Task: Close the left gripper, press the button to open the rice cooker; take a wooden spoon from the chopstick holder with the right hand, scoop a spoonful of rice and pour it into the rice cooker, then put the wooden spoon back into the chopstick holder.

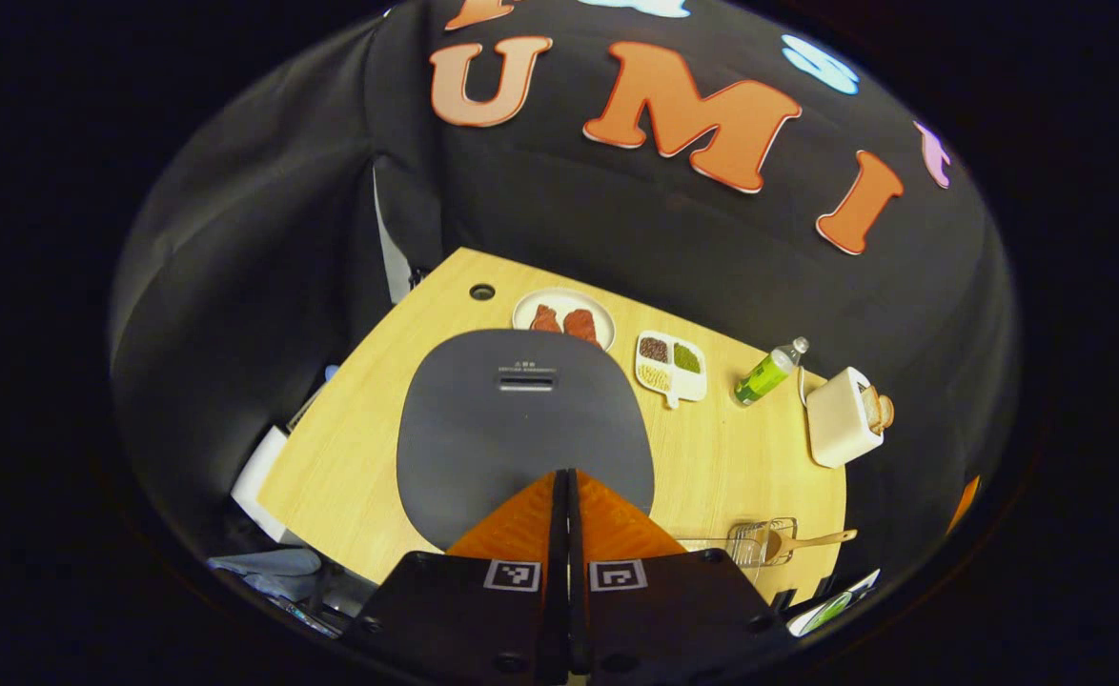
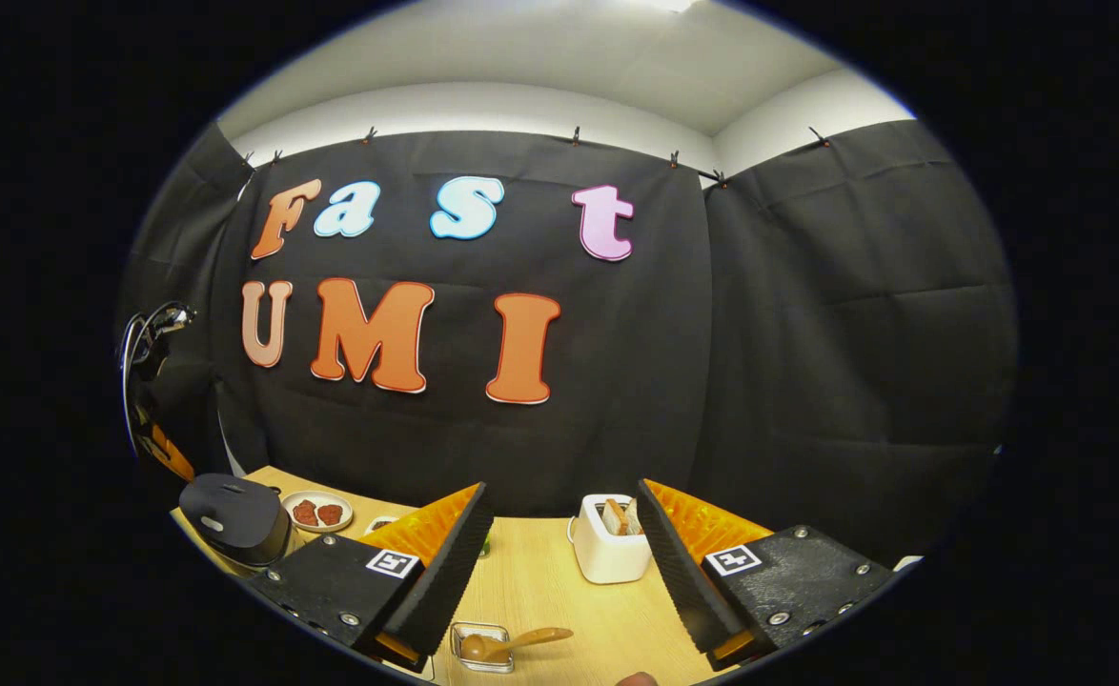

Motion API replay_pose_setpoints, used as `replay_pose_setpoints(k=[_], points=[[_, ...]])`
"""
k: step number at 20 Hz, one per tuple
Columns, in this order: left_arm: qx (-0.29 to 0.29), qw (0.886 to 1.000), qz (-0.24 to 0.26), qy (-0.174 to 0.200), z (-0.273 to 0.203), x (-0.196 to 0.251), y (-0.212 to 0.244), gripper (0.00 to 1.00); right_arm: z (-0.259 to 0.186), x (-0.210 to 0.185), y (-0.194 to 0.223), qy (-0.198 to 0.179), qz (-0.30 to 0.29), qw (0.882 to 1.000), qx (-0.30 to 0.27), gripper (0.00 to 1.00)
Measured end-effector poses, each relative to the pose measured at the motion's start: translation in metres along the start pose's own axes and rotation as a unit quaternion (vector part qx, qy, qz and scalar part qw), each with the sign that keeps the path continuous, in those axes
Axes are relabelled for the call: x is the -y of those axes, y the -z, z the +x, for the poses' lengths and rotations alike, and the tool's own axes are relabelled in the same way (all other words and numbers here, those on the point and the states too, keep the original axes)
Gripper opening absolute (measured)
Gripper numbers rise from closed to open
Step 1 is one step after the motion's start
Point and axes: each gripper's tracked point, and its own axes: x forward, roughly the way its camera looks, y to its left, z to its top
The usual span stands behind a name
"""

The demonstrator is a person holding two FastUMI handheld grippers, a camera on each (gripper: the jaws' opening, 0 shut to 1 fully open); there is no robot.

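The bench (image 1: 350,467) spreads under both grippers. Directly ahead of and below the left gripper (image 1: 567,476), whose fingers are pressed together with nothing between them, sits the rice cooker (image 1: 521,429), lid down. Beyond the cooker lie a plate (image 1: 564,314) and a divided dish (image 1: 671,367); to their right lie a bottle (image 1: 767,373) and a toaster (image 1: 841,417). The right gripper (image 2: 559,548) is spread wide and holds nothing; the toaster stands ahead between its fingers, the cooker far to its left. Just below that gripper, the wooden spoon (image 2: 512,643) rests in the chopstick holder (image 2: 480,648)
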Motion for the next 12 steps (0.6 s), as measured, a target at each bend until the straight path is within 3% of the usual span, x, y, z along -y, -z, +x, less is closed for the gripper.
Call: replay_pose_setpoints(k=[3,5,6,12], points=[[-0.054,0.998,-0.026,0.003,0.020,-0.007,0.024,0.01,-0.003,0.002,0.014,0.004,-0.007,1.000,-0.023,0.94],[-0.077,0.996,-0.040,0.000,0.029,-0.011,0.030,0.05,-0.005,0.005,0.020,0.008,-0.011,0.999,-0.033,0.94],[-0.085,0.995,-0.045,-0.001,0.034,-0.011,0.030,0.02,-0.007,0.006,0.022,0.010,-0.012,0.999,-0.036,0.94],[-0.117,0.991,-0.066,-0.003,0.043,-0.014,0.042,0.05,-0.008,0.004,0.037,0.016,0.002,0.998,-0.058,0.94]])
